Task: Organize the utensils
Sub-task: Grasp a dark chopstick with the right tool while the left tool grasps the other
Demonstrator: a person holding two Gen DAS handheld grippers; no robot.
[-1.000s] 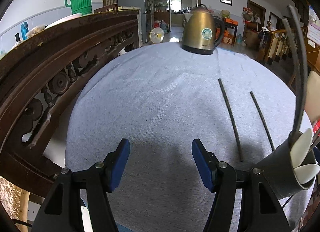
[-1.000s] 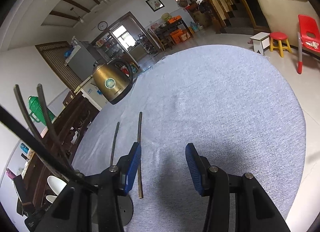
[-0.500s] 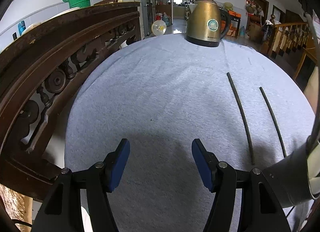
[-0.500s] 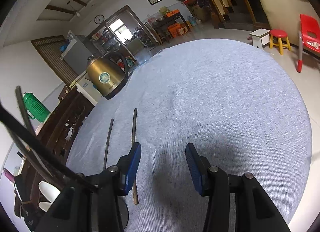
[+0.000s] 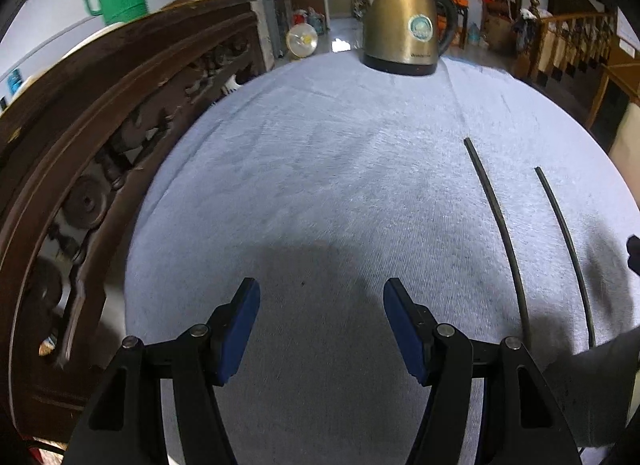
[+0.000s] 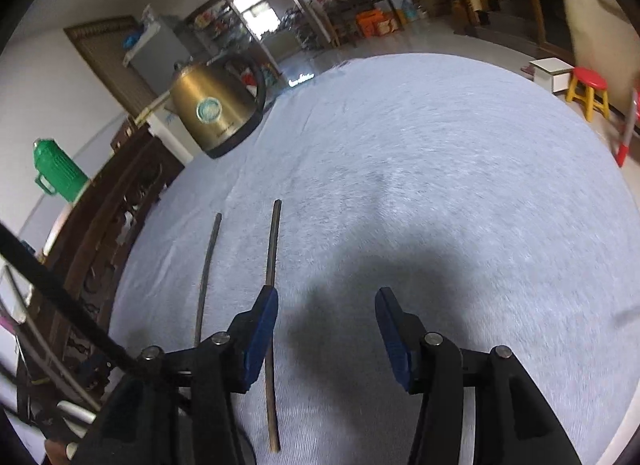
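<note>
Right wrist view shows the right gripper (image 6: 326,325) with its jaws spread and nothing between them, low over the grey tablecloth (image 6: 460,185). Two dark chopsticks lie loose on the cloth, roughly parallel and near each other without touching: the thicker chopstick (image 6: 272,265) runs under the gripper's left finger (image 6: 262,329) and past it toward the camera, and the thinner chopstick (image 6: 206,277) lies further left. A gold electric kettle (image 6: 214,105) stands at the far edge of the table. Left wrist view shows the left gripper (image 5: 322,325) likewise released and empty, above a bare part of the cloth, with both chopsticks (image 5: 500,233) well to its right. A dark container wall (image 5: 592,385) at that view's lower right edge is probably the utensil holder, though its opening is out of frame. Judged from this layout, the step in hand is picking up the thicker chopstick with the right gripper. Risks: the stick sits beneath one finger, not centred between the pads, so closing now would likely push it sideways or miss it. A thin, round stick lying flat on soft cloth may roll or slip from the pads. A grip near one end would let the far end droop and strike the holder rim on insertion. Sideways correction could also knock the neighbouring stick.
</note>
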